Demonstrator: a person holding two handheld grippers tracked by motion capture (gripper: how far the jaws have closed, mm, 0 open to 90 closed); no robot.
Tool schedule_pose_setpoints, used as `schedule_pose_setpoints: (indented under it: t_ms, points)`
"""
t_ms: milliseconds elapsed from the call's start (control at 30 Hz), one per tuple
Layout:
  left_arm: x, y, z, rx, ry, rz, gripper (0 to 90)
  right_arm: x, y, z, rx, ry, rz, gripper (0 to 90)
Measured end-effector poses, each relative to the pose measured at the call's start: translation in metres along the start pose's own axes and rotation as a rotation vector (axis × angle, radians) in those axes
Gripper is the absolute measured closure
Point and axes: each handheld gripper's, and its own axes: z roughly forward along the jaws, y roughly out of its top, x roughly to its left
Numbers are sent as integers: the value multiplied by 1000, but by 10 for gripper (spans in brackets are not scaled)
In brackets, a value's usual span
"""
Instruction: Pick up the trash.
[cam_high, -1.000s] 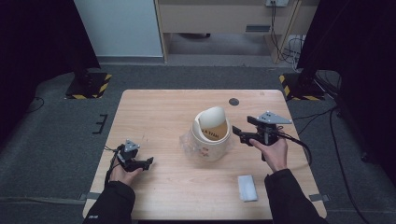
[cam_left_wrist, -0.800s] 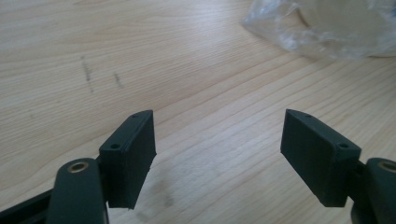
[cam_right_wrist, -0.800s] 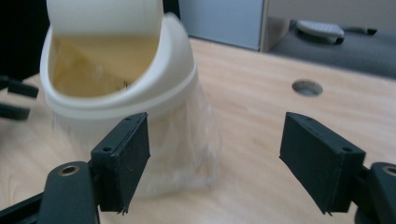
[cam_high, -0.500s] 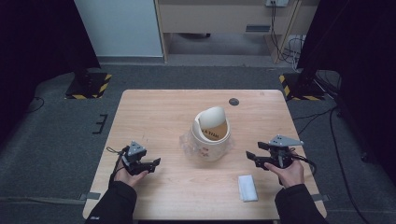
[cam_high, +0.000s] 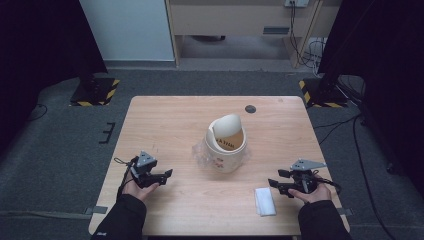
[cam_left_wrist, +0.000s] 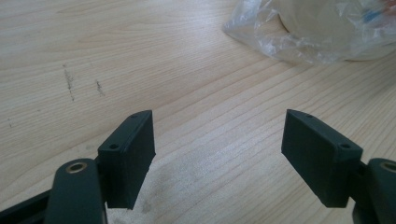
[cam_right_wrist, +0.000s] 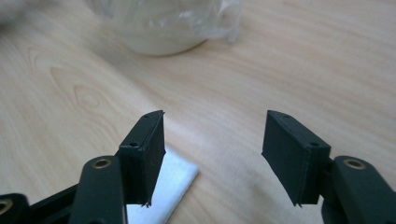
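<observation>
With the left gripper (cam_high: 161, 176) and right gripper (cam_high: 277, 181) both being held low with jaws apart and nothing between them, the plastic-lined bin (cam_high: 226, 144) at the table's (cam_high: 165, 120) centre is being left unsteadied, so its loose liner (cam_left_wrist: 299, 37) could be snagged and tipped.

Bin (cam_high: 226, 142) mid-table; packet (cam_high: 264, 201) right-front (near edge).

A cream bin (cam_high: 226, 145) with a tilted swing lid stands upright mid-counter, clear plastic bag (cam_high: 202, 152) bunched at its base. A white packet (cam_high: 264, 201) lies flat near the front edge.
</observation>
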Motion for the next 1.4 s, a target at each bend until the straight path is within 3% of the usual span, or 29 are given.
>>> schedule_pose_setpoints:
  t_ms: [367,667,1000,1400]
  points:
    - [2,-2,5,31,11,2,219,7,-12,11,108,15,-12,470]
    - [3,-2,6,33,12,3,213,8,-13,14,152,34,-7,568]
    - [2,-2,6,36,11,5,213,11,-15,21,199,43,-11,590]
    - [2,-1,6,32,9,6,216,16,-11,25,209,41,-39,840]
